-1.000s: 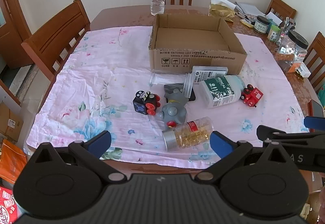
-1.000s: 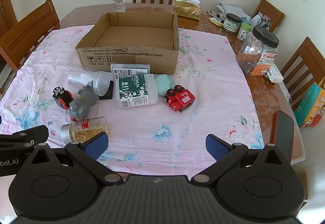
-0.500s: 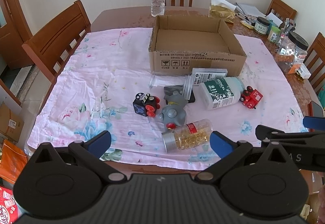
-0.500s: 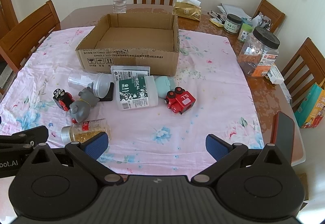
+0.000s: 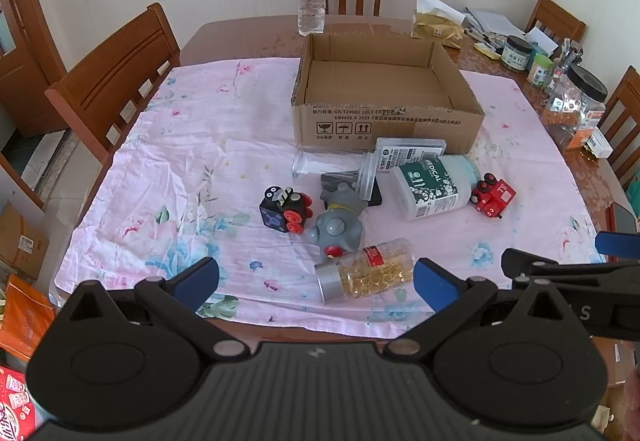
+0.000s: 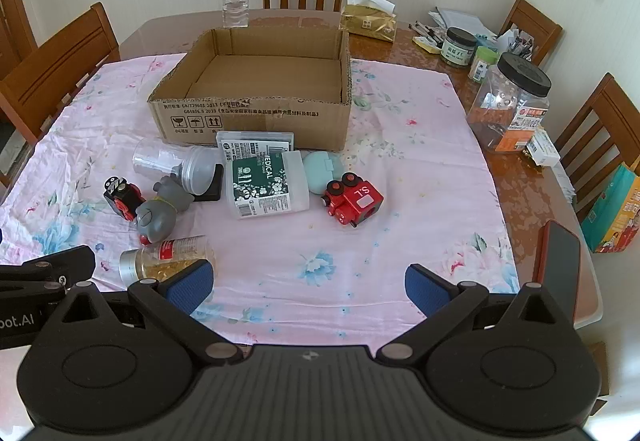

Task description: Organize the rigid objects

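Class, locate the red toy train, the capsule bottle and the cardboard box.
Red toy train [image 6: 352,201], right wrist view, cab roof.
Clear capsule bottle [image 5: 366,273], left wrist view, body.
Brown cardboard box [image 6: 248,119], right wrist view, front wall.

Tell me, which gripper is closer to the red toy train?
Right. The right gripper faces the red toy train nearly straight ahead; the left gripper sits further left, with the train off to its right.

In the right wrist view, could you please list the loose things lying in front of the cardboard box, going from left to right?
Black toy train → grey toy figure → white medical bottle → mint case → red toy train. The clear jar, flat pack and capsule bottle overlap this order, so I left them out.
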The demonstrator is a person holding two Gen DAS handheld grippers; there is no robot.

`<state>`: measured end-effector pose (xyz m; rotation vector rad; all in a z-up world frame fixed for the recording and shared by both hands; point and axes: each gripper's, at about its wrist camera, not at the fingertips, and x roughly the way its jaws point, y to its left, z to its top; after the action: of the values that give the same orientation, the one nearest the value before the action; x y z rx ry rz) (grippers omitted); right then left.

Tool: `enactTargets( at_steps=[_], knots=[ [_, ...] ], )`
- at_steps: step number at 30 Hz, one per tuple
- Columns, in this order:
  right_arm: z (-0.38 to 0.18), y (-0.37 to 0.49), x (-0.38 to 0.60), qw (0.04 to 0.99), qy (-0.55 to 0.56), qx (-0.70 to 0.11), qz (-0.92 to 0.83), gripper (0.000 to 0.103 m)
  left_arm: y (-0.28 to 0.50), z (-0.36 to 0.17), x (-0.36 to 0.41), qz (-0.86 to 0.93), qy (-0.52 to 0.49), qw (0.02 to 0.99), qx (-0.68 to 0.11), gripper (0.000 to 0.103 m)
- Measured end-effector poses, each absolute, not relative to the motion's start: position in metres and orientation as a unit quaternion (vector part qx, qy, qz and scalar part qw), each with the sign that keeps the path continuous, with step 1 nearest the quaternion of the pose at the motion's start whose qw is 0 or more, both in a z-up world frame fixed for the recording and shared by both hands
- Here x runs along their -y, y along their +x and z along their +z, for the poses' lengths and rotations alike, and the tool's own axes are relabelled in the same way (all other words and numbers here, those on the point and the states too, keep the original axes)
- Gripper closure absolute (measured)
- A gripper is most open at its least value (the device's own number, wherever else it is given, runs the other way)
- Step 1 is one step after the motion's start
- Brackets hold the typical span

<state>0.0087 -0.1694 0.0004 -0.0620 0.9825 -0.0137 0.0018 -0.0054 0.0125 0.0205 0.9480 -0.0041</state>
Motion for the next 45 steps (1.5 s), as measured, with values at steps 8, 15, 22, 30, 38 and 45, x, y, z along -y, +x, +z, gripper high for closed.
enactTargets(
  at_steps=[8, 15, 22, 30, 38, 45],
  knots=[
    [0.001, 0.009, 0.173, 0.882, -0.029, -0.471, -0.005, 0.0, 0.001, 0.015, 0.006, 0.0, 0.01, 0.89, -0.455, 0.001],
    [0.001, 0.008, 0.174, 0.882, -0.028, -0.47, -0.006, 0.0, 0.001, 0.016, 0.007, 0.0, 0.011, 0.891, -0.455, 0.001],
    [0.002, 0.007, 0.176, 0.884, -0.025, -0.466, -0.008, 0.0, 0.0, 0.018, 0.011, -0.001, 0.014, 0.892, -0.452, 0.001],
    [0.004, 0.004, 0.178, 0.887, -0.027, -0.461, -0.005, 0.0, 0.0, 0.02, 0.012, 0.0, 0.015, 0.893, -0.451, 0.001],
    [0.008, 0.007, 0.179, 0.89, -0.019, -0.456, 0.006, 0.0, -0.001, 0.026, 0.012, 0.0, 0.018, 0.898, -0.439, 0.001],
    [0.008, 0.009, 0.182, 0.902, -0.01, -0.429, 0.051, 0.0, 0.002, 0.03, 0.005, -0.005, 0.018, 0.91, -0.415, 0.0]
  ],
)
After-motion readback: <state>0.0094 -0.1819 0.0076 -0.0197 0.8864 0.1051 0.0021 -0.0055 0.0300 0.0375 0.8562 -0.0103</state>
